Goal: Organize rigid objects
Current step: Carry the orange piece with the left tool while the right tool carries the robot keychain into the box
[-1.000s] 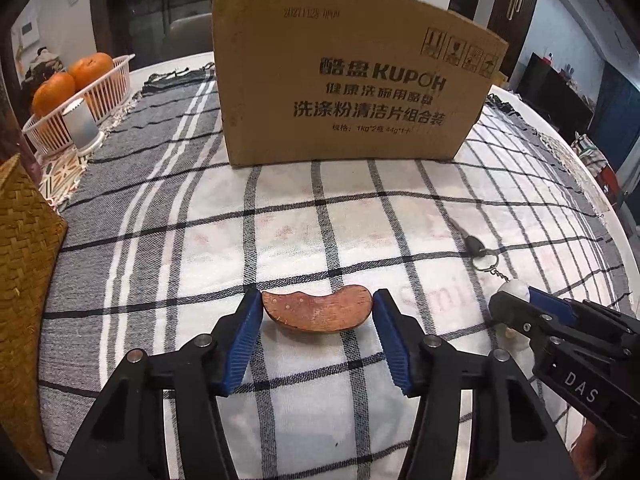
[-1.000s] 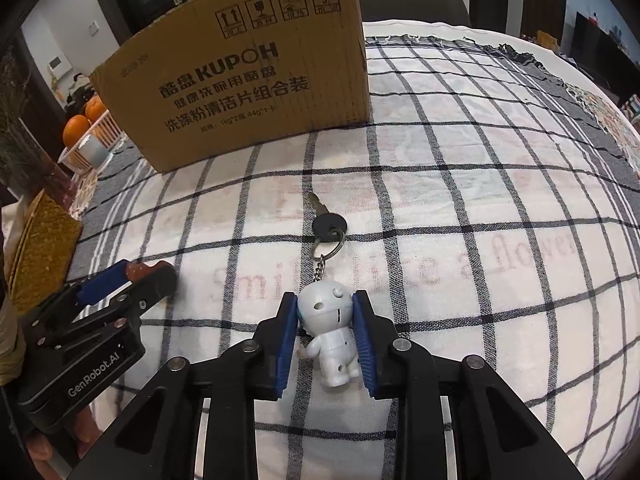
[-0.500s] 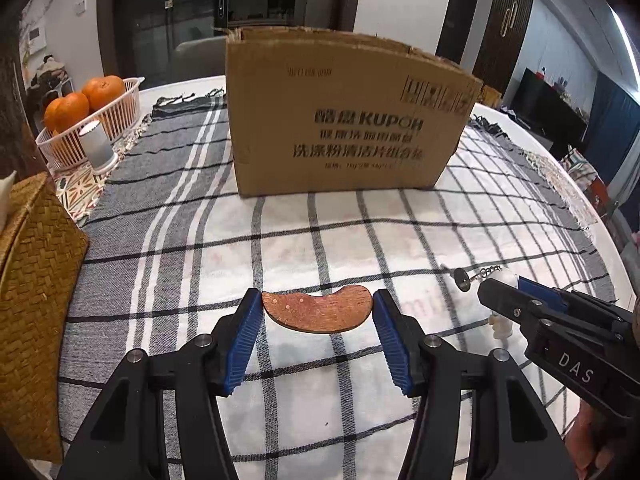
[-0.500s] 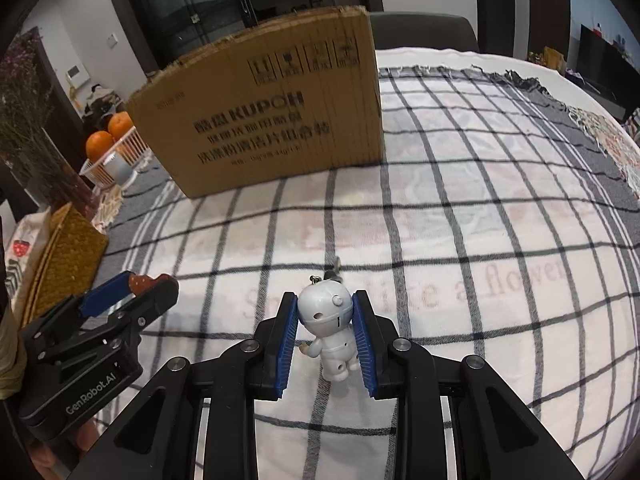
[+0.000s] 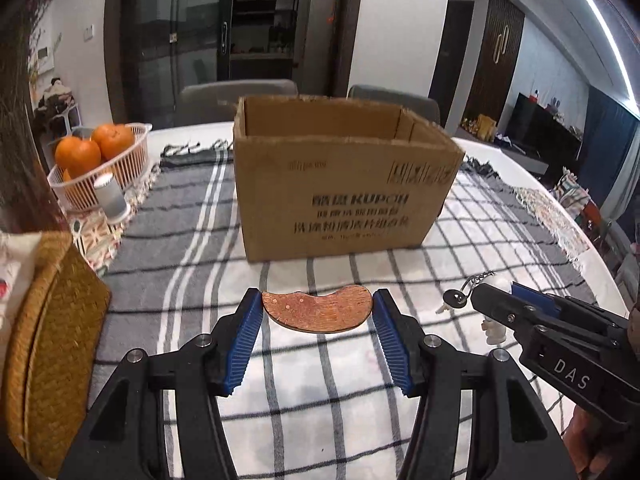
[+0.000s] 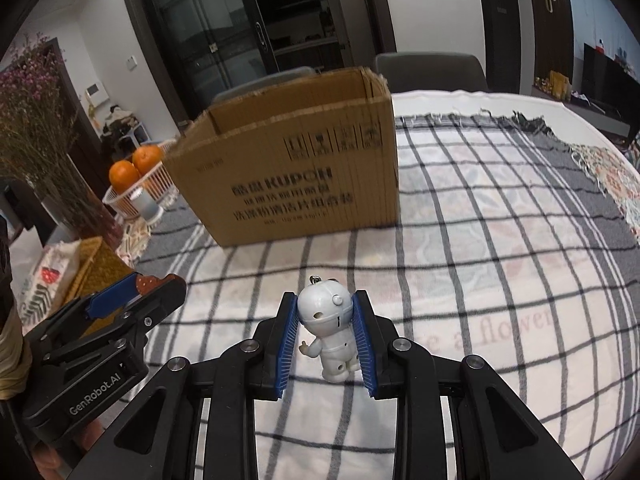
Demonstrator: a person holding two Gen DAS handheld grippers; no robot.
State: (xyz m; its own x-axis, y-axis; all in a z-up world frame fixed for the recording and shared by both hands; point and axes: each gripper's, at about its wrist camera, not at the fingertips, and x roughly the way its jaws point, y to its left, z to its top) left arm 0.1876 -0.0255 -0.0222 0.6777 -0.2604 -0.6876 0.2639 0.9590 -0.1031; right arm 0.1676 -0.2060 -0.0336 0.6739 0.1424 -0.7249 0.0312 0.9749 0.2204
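My left gripper is shut on a flat brown bean-shaped wooden piece and holds it above the checked cloth. My right gripper is shut on a white robot figure keychain, also lifted. In the left wrist view the right gripper sits at the right with the key and chain dangling from it. In the right wrist view the left gripper sits at the left. An open cardboard box stands ahead of both and also shows in the right wrist view.
A white basket of oranges and a small white cylinder stand at the back left. A woven straw box sits at the left edge. Dried flowers rise at the left. Chairs stand behind the table.
Both grippers have risen off the cloth with their objects. The key has left the table and hangs from the figure. The box's open top has come into view.
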